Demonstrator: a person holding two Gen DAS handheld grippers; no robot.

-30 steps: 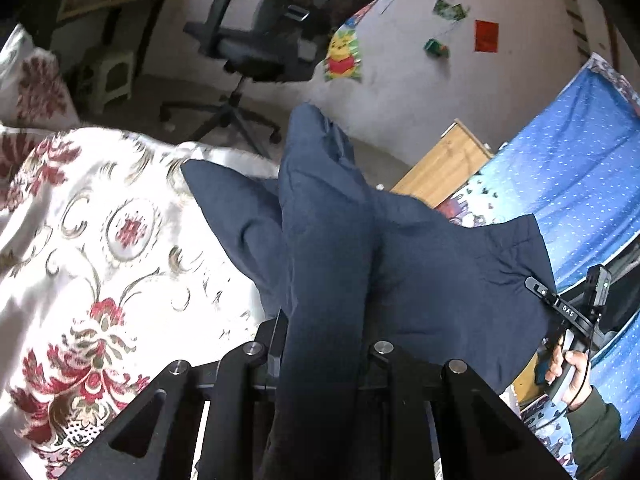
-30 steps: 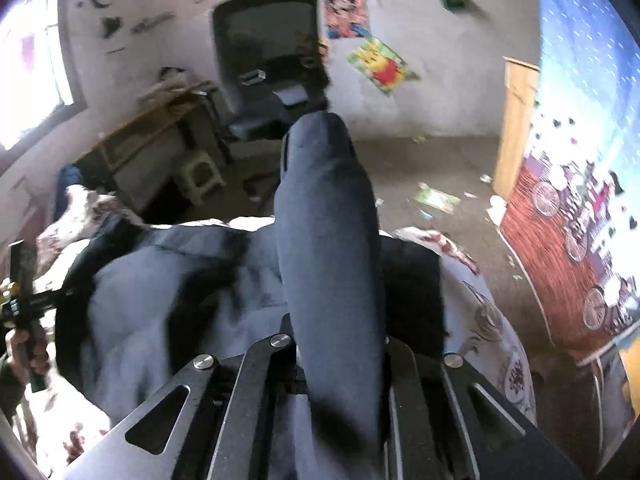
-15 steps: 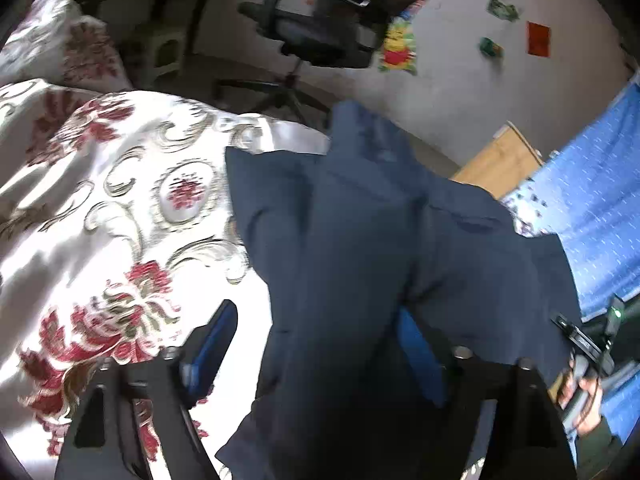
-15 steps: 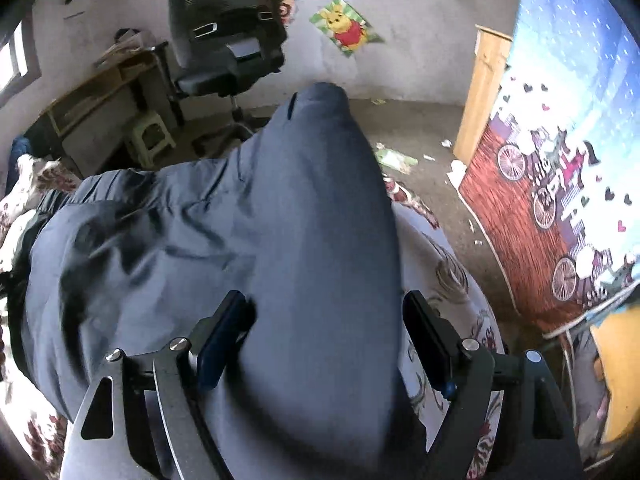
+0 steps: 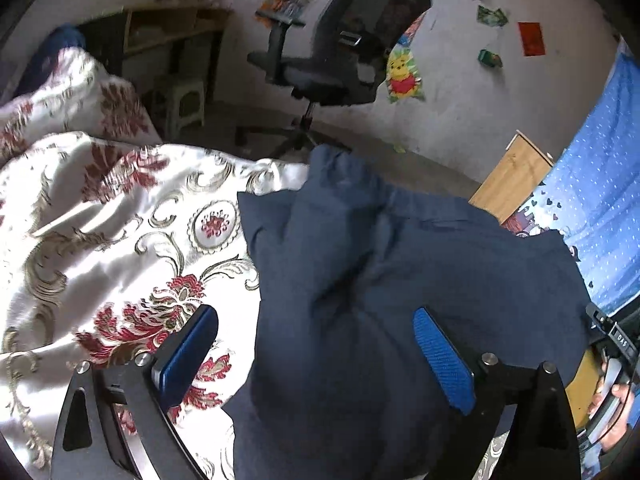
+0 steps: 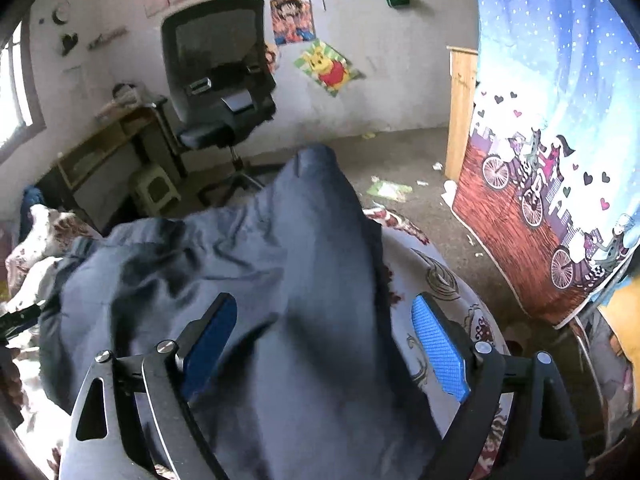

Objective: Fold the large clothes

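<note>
On the bedspread (image 5: 120, 216), both claws gape over trousers (image 5: 400, 280)

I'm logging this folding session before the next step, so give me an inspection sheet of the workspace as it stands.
Surface: bed with floral cream-and-red cover, rumpled.
Job's things: navy garment lying bunched on the cover, a ridge of cloth running between each gripper's fingers.
Clutter: paper scraps on the floor.
Grippers: left gripper open, right gripper open, neither pinching cloth.
Cables: nothing seen.
Surroundings: office chair, desk, stool, wall posters, blue curtain.
</note>
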